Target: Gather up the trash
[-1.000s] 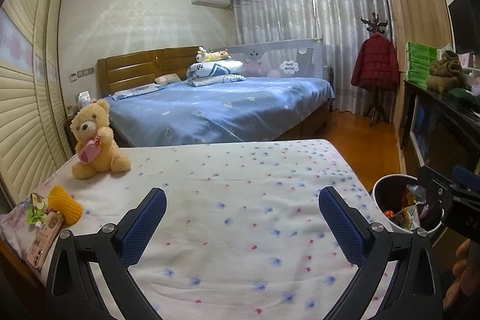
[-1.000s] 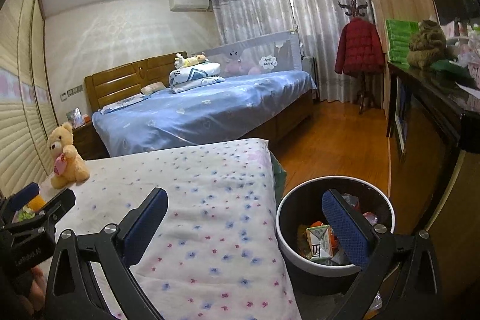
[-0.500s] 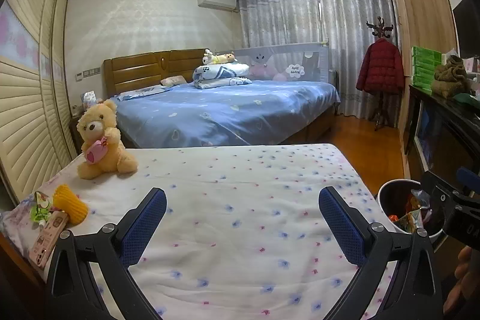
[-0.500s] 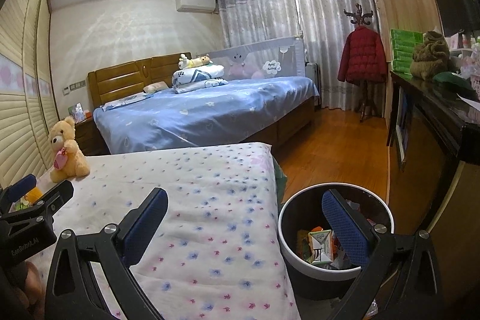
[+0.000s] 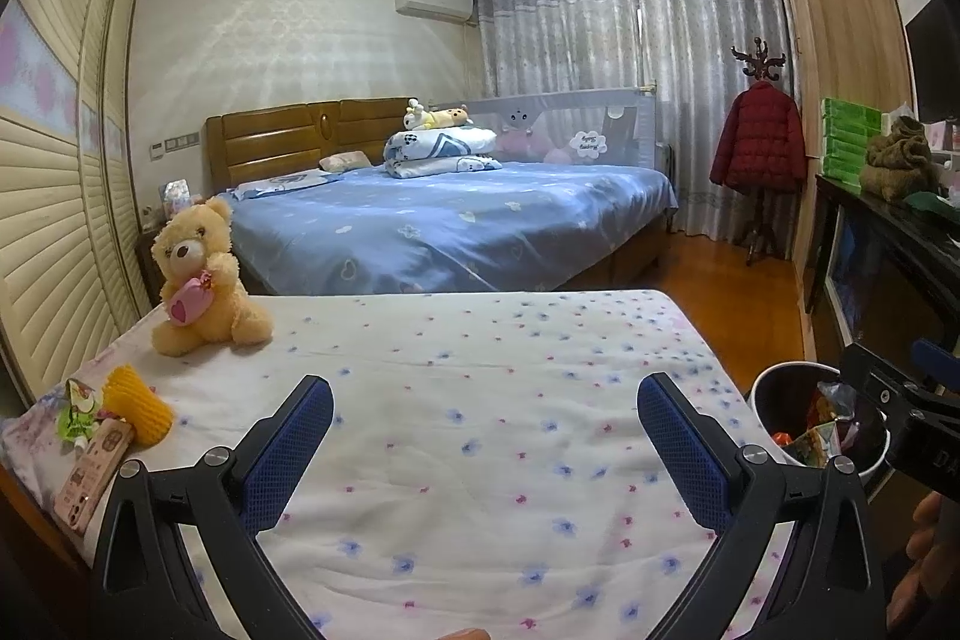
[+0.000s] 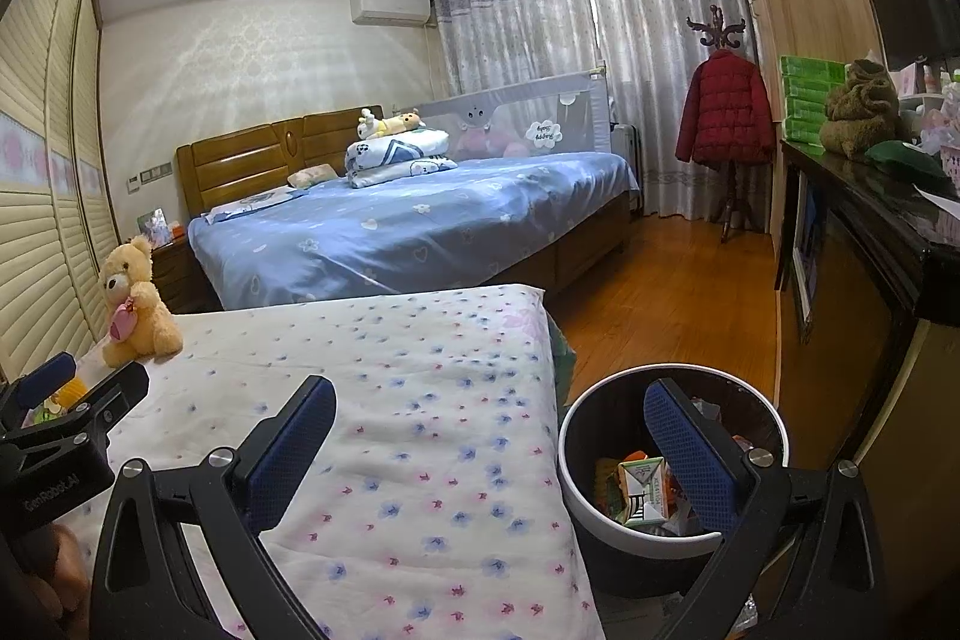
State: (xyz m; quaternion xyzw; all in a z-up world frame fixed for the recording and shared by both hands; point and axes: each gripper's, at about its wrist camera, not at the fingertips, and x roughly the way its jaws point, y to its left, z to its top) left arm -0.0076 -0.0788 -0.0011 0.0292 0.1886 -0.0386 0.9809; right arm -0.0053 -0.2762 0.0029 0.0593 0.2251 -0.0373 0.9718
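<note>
A round trash bin (image 6: 672, 535) with a white rim stands on the floor right of the flowered bed (image 6: 384, 424). It holds a carton (image 6: 645, 484) and other wrappers, and shows in the left wrist view (image 5: 819, 430). My right gripper (image 6: 489, 451) is open and empty, its right finger over the bin. My left gripper (image 5: 483, 445) is open and empty above the flowered bed (image 5: 480, 400). At the bed's left edge lie a yellow foam net (image 5: 137, 405), a green wrapper (image 5: 75, 409) and a pink phone (image 5: 90, 472).
A teddy bear (image 5: 201, 280) sits on the flowered bed's far left. A blue bed (image 5: 456, 220) stands behind it. A dark cabinet (image 6: 858, 280) lines the right wall, with a red jacket on a coat stand (image 6: 726, 112) beyond. Shuttered doors (image 5: 42, 220) are on the left.
Both grippers have drawn back and tilted up a little, so the bed and bin sit lower in view. Both stay open and empty.
</note>
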